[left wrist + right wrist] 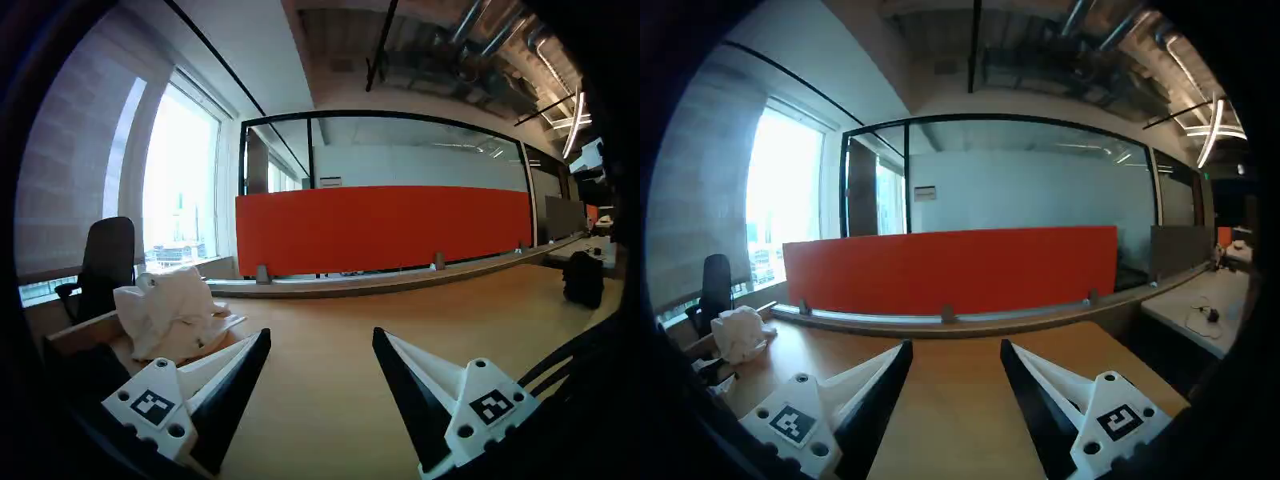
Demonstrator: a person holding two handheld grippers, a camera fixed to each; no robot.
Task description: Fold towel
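A crumpled white towel (pixel 170 316) lies in a heap at the left end of the wooden table (pixel 336 352) in the left gripper view. It rests just beyond and left of my left gripper (pixel 320 340), which stands open with nothing between its fingers. In the right gripper view the same white towel (pixel 738 334) appears small at the far left of the table (pixel 960 400). My right gripper (pixel 956 348) is open too, well to the right of the towel, hovering over bare wood.
An orange divider panel (pixel 384 228) runs along the table's back edge. A black office chair (pixel 100 268) stands at the left by the window. A black bag (pixel 582 280) sits on the table at the right. A white desk (pixel 1200 308) with cables lies to the right.
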